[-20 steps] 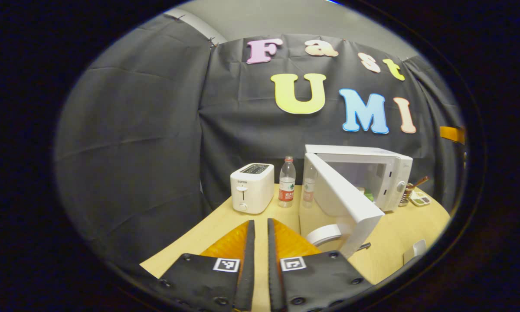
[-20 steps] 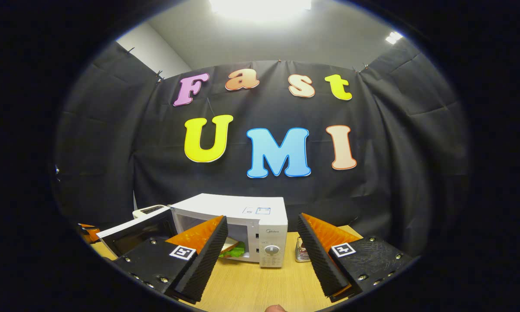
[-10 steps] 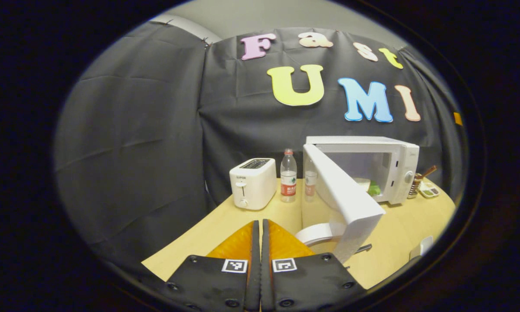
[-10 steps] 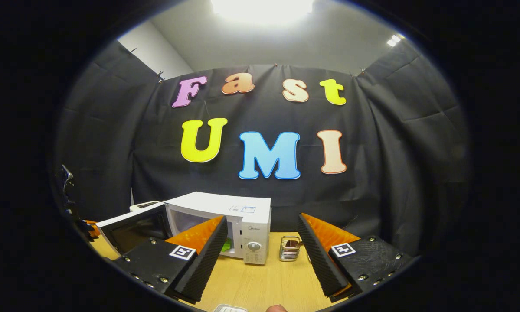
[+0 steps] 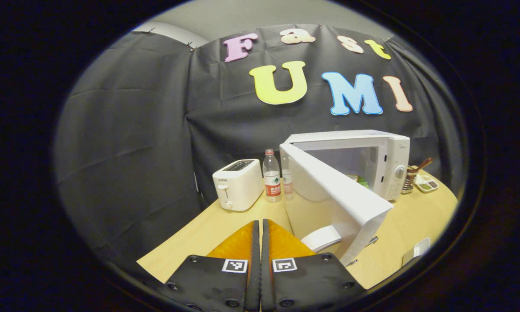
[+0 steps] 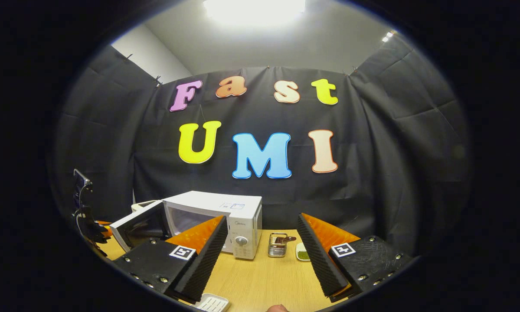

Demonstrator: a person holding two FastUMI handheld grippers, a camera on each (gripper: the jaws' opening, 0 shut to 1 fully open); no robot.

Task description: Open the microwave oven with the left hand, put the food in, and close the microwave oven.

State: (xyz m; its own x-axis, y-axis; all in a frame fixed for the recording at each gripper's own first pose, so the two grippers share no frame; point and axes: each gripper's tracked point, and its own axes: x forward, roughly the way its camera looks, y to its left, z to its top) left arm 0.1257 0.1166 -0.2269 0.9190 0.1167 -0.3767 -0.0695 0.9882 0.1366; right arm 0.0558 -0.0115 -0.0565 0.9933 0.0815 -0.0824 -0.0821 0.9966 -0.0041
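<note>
Microwave [image 5: 385,149] glossy white shell; table [image 6: 260,277] matt pale wood-grain (laminate, perhaps); bottle [image 5: 272,175] clear plastic.

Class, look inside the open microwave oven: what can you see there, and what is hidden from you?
Inside the microwave oven, food with something green shows low in the cavity. The open door covers the rest of it.

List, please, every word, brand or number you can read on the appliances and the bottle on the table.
None reads clearly.
Brand mark on the microwave front panel: too small to read.
Sticker on the microwave's top: blurred.
Mark on the toaster front: too small.
Label on the bottle: too small.
</note>
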